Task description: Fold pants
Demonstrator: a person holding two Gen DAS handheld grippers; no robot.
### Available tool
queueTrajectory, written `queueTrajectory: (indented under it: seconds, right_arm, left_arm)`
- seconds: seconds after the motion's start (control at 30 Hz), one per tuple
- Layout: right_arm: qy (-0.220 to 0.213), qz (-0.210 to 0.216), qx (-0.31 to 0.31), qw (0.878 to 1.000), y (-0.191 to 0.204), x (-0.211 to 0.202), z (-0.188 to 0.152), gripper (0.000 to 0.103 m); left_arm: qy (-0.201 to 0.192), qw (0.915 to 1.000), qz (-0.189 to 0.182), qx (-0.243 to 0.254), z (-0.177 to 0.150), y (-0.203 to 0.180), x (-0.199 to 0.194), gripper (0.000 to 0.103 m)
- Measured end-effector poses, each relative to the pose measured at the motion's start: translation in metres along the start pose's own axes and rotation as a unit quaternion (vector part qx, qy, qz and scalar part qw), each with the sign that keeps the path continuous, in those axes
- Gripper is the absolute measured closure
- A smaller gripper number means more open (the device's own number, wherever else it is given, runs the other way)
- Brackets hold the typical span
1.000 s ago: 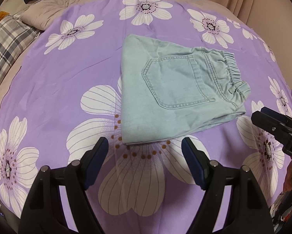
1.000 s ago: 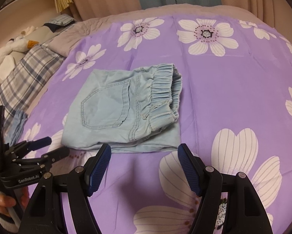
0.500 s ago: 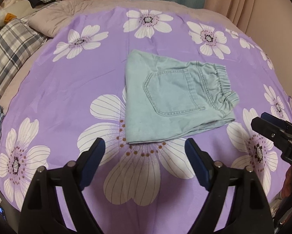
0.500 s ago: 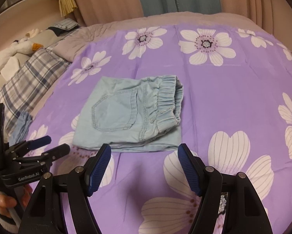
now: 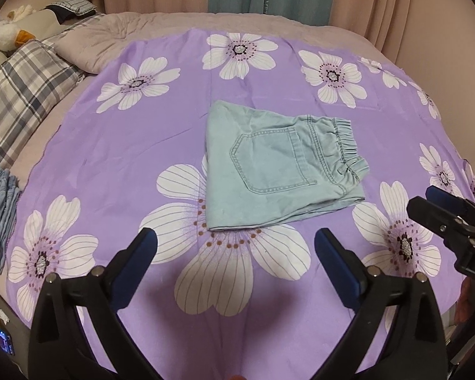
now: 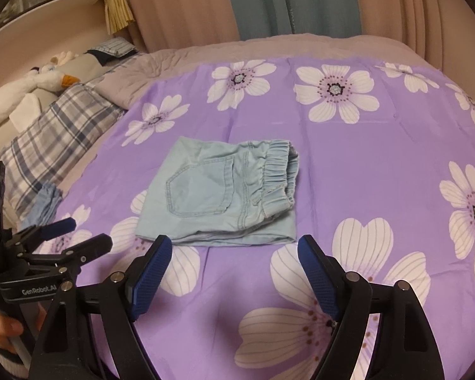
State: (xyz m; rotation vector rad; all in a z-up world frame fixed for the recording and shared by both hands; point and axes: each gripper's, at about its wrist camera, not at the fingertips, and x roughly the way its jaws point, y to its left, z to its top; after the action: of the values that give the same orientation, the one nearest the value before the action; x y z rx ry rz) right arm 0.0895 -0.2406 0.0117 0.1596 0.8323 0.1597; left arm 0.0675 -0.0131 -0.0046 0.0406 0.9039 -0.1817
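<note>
Light blue denim pants (image 5: 275,164) lie folded into a compact rectangle on the purple flowered sheet (image 5: 126,145), back pocket up and elastic waistband at the right. The pants (image 6: 224,193) also show in the right wrist view, just beyond the fingers. My left gripper (image 5: 235,247) hovers in front of the near edge of the pants, its jaws opening with nothing between them. My right gripper (image 6: 234,253) hangs over the sheet near the front edge of the pants, jaws opening and holding nothing. Each gripper shows at the side of the other's view.
A plaid pillow (image 5: 18,95) and a stuffed toy duck (image 6: 47,79) lie at the left of the bed. Another folded blue denim garment (image 5: 1,215) sits at the sheet's left edge. Curtains (image 6: 269,3) hang behind the bed. A hand (image 6: 3,329) grips the left tool.
Both grippers have drawn up and back from the folded pants, which now look smaller and farther. Both sets of jaws stand wider. The pants have not moved.
</note>
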Motion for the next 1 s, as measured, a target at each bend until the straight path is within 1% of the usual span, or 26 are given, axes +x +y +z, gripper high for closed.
queueTrajectory:
  seconds: [0.27,0.6,0.73,0.9,1.0]
  right_arm:
    - [-0.015,0.0,-0.002,1.0,0.003,-0.015,-0.001,0.02]
    - [-0.024,0.0,-0.011,1.0,0.009,-0.026,-0.002,0.019]
    - [-0.026,-0.001,-0.015,1.0,0.014,-0.03,-0.002,0.019]
    - [-0.029,-0.002,-0.022,0.999,0.02,-0.034,-0.001,0.019]
    - [-0.032,-0.001,-0.025,0.999,0.021,-0.037,0.0,0.019]
  left_arm:
    - [-0.005,1.0,0.001,0.0,-0.003,-0.002,-0.014,0.0]
    - [-0.013,0.9993,0.034,0.003,-0.005,-0.003,-0.031,0.0]
    - [-0.013,0.9995,0.027,-0.001,-0.006,-0.002,-0.036,0.0]
    - [-0.017,0.9993,0.033,-0.002,-0.005,-0.004,-0.042,0.0]
    - [-0.018,0.9996,0.021,-0.008,-0.005,-0.004,-0.044,0.0]
